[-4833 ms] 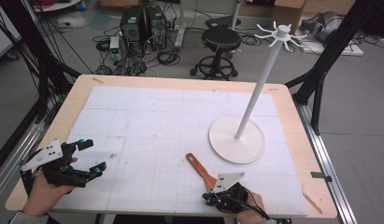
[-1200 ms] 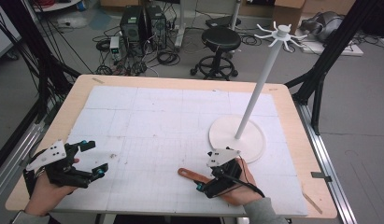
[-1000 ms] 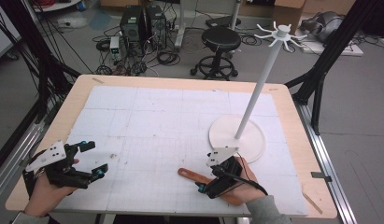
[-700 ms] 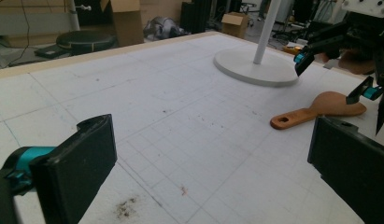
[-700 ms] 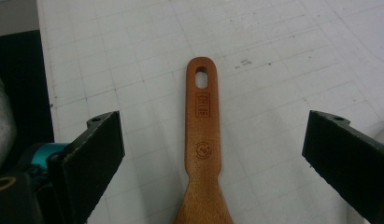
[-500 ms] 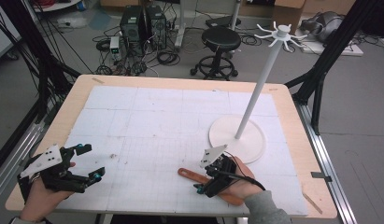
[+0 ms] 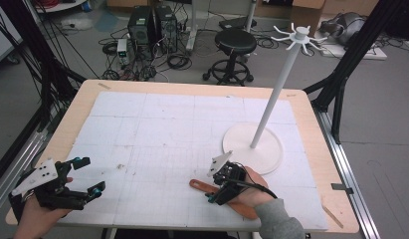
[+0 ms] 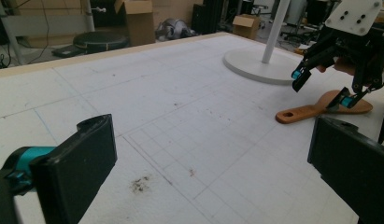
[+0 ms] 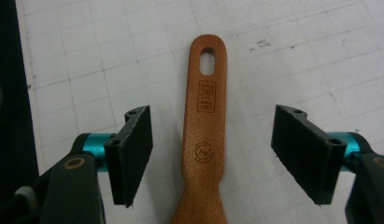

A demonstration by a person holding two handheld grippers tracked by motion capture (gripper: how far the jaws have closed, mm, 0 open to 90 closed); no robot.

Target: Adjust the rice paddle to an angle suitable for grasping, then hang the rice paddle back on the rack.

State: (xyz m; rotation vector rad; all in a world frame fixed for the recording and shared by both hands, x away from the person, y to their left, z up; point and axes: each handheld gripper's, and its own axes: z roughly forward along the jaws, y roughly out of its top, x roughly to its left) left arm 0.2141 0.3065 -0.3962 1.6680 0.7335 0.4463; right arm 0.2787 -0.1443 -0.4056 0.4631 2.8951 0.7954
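Right gripper view has the wooden spatula [image 9: 202, 140] lying flat on the white gridded mat [image 9: 297, 56], handle pointing away with its hanging hole at the far end and a couple of stamped marks on the wood. The right hand-held gripper [image 9: 213, 156] straddles the handle, one black pad on each side. Its jaws have just been closing in, but there's a clear gap between each pad and the wood, so it's not clenched on anything yet, just released around the handle.

In the high view the spatula [image 7: 204, 186] sits near the desk's near edge, a bit right of the middle, with the right hand-held gripper [image 7: 218, 191] over it and the person's hand behind. Just past it, toward the right edge, stands the white rack [image 7: 279, 94], a round base with a tall pole and hooks on top.

The left hand-held gripper [image 7: 87, 179] is well apart, down by the near left corner of the desk [image 7: 311, 124], jaws spread wide with nothing between them. The left gripper view looks across the mat [image 8: 180, 116] at the spatula [image 8: 316, 109] from there.
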